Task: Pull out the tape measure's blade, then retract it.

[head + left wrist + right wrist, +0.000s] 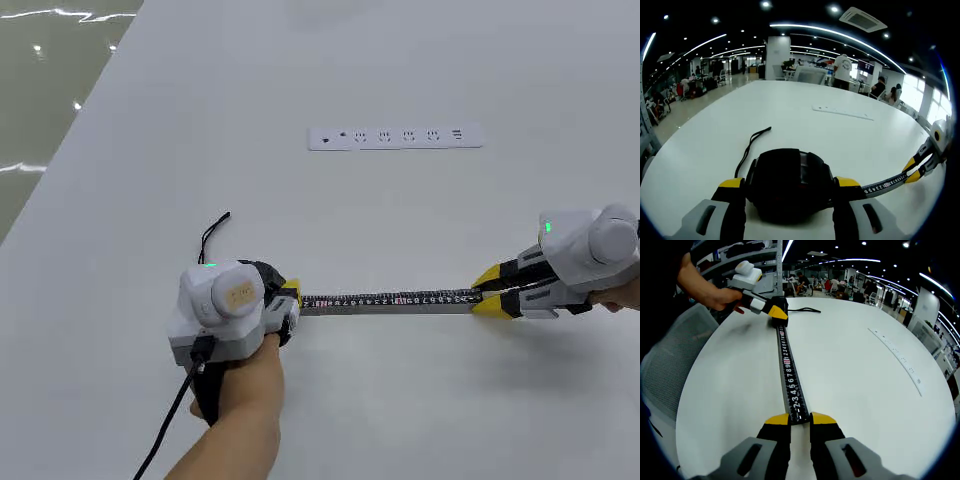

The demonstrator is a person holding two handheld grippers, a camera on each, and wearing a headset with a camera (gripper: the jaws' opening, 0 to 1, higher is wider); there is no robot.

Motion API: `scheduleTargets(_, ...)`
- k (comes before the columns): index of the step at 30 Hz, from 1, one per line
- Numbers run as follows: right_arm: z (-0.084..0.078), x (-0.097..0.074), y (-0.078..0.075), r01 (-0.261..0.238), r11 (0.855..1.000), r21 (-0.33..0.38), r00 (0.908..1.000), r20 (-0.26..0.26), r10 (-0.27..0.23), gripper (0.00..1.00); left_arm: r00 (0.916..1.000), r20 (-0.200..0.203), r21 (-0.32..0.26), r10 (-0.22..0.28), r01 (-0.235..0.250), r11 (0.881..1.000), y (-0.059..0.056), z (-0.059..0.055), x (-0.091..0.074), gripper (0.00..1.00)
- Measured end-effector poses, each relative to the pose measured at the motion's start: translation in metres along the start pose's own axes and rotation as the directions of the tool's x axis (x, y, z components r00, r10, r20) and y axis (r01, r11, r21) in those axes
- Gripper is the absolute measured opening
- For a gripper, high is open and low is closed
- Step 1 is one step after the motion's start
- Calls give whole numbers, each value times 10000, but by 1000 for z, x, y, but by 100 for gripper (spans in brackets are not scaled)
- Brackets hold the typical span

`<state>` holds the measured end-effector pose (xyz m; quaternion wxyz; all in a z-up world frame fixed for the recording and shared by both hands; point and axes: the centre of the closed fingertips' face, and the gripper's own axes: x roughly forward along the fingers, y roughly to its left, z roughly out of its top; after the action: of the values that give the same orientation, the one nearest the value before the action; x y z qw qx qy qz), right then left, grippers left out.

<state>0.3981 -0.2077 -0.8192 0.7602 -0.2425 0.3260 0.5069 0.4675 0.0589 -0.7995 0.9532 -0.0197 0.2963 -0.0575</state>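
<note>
1. Yellow-tipped left gripper (790, 182) is clamped on the black tape measure case (790, 167), at 7 o'clock on the white table (430, 400) in the head view.
2. Right gripper (800, 418), nearly closed, apparently pinches the tip of the blade (789, 370), which stretches from the case toward 3 o'clock.
3. Power strip (396, 136) lies at 12 o'clock.

Black case (790, 182), black white-numbered blade (790, 375), white table (420, 220)

The big white table (400, 60) is smooth and plain. A long white power strip (396, 137) lies flat on its far side — well apart from a thin black strap (217, 225) that curls on the top.
</note>
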Motion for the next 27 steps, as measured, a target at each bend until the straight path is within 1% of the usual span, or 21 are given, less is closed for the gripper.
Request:
scheduleTargets(7, 0, 0, 0, 2, 10000, -41, 10000, -33, -3, 12, 9999, -154, 59, 24, -24, 10000, 0, -1, -1, 67)
scheduleTargets(11, 0, -1, 0, 33, 9996, -265, 9998, -181, -38, 11, 9999, -137, 53, 17, -16, 10000, 0, -1, -2, 65)
scheduleTargets(15, -2, -2, -1, 86, 9994, -328, 9996, -263, -95, 11, 9999, -109, 93, 37, -36, 10000, 0, -2, -2, 64)
scheduleTargets(21, -3, -2, -1, 74, 9992, -384, 9993, -350, -88, 11, 9999, -85, 102, -113, 114, 9999, 1, -1, -3, 63)
scheduleTargets(27, -3, -2, 0, 58, 9991, -427, 9992, -389, -75, 11, 9998, -86, 98, -166, 166, 9998, 1, -1, -3, 62)
